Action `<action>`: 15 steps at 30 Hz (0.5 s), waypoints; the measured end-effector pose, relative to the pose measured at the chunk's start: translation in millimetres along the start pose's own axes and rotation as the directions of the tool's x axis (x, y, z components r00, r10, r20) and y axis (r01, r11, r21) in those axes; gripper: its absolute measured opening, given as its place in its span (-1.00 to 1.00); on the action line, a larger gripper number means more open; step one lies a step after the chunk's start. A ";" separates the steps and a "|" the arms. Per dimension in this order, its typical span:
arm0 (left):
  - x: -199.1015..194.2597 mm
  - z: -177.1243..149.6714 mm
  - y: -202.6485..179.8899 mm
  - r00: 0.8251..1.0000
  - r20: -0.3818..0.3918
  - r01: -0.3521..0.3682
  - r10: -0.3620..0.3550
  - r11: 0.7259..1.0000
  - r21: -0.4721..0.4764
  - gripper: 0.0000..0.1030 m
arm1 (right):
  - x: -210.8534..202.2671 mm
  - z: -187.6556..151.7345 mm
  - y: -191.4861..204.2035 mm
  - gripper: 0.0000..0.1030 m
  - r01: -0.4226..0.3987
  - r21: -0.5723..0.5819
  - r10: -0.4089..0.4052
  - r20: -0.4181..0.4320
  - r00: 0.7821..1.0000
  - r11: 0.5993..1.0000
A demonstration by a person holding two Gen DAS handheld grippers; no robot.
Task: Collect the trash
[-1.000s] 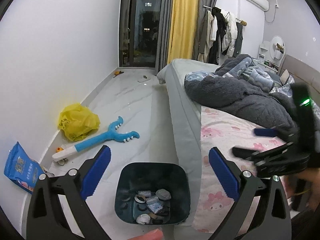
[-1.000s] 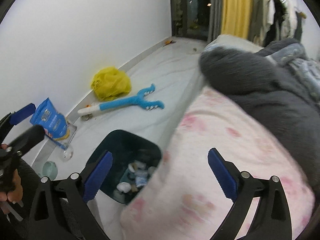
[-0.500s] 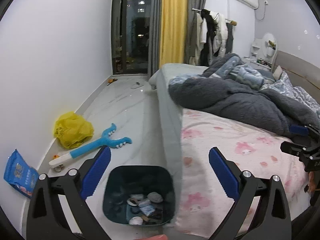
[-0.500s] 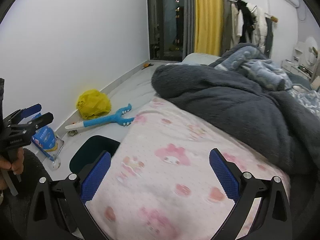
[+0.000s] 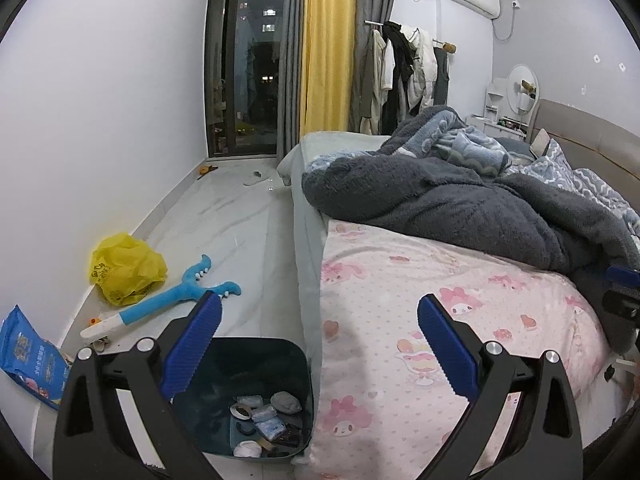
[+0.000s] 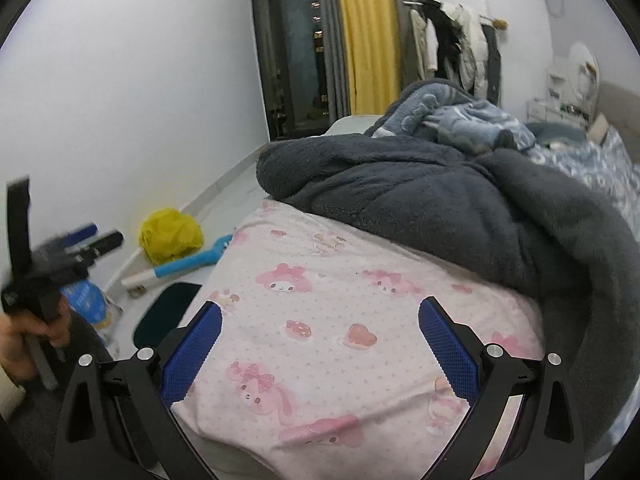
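1. Two grippers show. The left gripper at the bottom of its own view has its two blue-padded fingers spread wide with nothing between them; the right gripper at the bottom of its view is spread wide and empty too.
2. One dark teal trash bin stands on the floor at lower centre of the left view, just beside the bed's edge. Several crumpled scraps of trash lie inside; an exact count is unclear.
3. On the floor at left lie one yellow plastic bag, one blue claw-shaped toy just beside it, and one blue snack packet against the wall.
4. One pink cartoon-print sheet fills the middle of the right view, with one dark grey fleece blanket heaped above it.
5. One hand at the left edge of the right view grips the left gripper's handle.
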State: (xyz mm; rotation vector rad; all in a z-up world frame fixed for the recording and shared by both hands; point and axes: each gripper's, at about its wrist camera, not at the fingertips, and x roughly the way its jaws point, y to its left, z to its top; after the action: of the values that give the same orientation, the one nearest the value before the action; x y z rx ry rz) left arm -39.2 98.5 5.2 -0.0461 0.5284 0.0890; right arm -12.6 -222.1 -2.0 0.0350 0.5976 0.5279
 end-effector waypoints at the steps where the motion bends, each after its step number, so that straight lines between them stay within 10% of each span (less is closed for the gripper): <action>1: 1.0 -0.6 -1.2 1.000 -0.002 -0.001 0.001 1.000 0.001 0.94 | -0.7 -0.8 -3.7 0.93 -0.007 0.008 0.007 0.000 1.000 1.000; 15: 13.5 -10.2 -16.7 0.999 -0.031 -0.013 0.014 0.999 0.036 0.94 | -7.5 -4.3 -19.1 0.93 -0.008 0.019 0.007 0.023 1.000 1.000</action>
State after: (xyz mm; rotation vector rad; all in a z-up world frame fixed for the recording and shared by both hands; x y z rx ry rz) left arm -31.0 82.2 -10.2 -0.0089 0.5619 0.0919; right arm -11.3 -242.8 -5.0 0.0611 0.5807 0.5283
